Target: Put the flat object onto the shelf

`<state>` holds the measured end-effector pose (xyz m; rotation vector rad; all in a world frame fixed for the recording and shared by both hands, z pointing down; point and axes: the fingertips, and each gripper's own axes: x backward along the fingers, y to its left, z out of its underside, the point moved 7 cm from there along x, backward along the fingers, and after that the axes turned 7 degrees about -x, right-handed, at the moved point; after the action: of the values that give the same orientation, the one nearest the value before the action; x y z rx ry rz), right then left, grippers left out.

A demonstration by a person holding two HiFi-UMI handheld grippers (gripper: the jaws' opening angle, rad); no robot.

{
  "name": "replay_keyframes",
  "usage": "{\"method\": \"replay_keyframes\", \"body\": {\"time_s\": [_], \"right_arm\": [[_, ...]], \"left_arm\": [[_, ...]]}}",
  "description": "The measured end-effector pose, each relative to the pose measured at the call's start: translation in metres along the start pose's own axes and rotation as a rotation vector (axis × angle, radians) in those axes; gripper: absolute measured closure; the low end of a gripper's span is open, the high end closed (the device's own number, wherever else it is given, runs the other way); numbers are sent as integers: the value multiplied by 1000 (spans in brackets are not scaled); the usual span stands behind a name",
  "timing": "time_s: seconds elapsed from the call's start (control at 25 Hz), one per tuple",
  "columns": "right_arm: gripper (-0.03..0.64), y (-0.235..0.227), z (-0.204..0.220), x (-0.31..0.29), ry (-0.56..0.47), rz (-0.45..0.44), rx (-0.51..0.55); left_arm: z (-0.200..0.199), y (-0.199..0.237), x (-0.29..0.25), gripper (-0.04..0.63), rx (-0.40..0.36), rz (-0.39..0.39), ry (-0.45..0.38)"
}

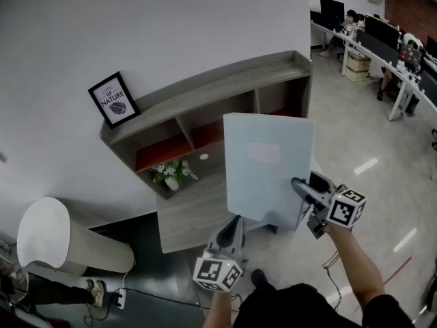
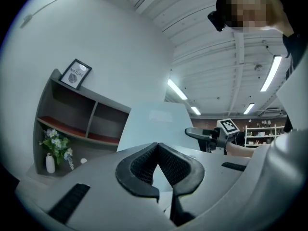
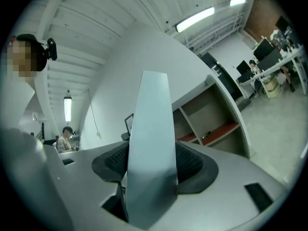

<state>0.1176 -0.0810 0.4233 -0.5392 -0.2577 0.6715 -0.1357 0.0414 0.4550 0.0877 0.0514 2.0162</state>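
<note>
The flat object (image 1: 266, 169) is a pale blue board, held upright in front of the grey shelf unit (image 1: 205, 94), which has red inner boards. My right gripper (image 1: 299, 186) is shut on the board's lower right edge; the right gripper view shows the board (image 3: 151, 143) edge-on between the pads. Just under the board's lower edge sits my left gripper (image 1: 235, 224), its pads pressed together with nothing seen between them. The left gripper view shows the board (image 2: 154, 124), the shelf unit (image 2: 62, 105) and the right gripper (image 2: 211, 134) beyond.
A framed print (image 1: 114, 100) leans on the shelf top. A small vase of flowers (image 1: 171, 173) stands on the low grey ledge (image 1: 188, 221). A white rounded bin (image 1: 48, 238) lies at the lower left. Desks with monitors and seated people (image 1: 382, 39) fill the upper right.
</note>
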Motion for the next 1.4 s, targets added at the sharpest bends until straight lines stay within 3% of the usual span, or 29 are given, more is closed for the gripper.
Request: {"method": "replay_keyframes", "body": {"time_s": [0.24, 0.56, 1.08, 1.4], "right_arm": [[334, 19, -44, -37, 33, -3, 201], [334, 50, -105, -76, 127, -38, 476], [333, 97, -209, -142, 292, -273, 838], [333, 106, -273, -184, 353, -331, 1020]], "left_arm": [[-14, 28, -14, 583, -2, 34, -27], [-28, 53, -34, 583, 26, 74, -4], [-53, 70, -88, 583, -11, 68, 3], [-63, 74, -131, 583, -22, 32, -21]]}}
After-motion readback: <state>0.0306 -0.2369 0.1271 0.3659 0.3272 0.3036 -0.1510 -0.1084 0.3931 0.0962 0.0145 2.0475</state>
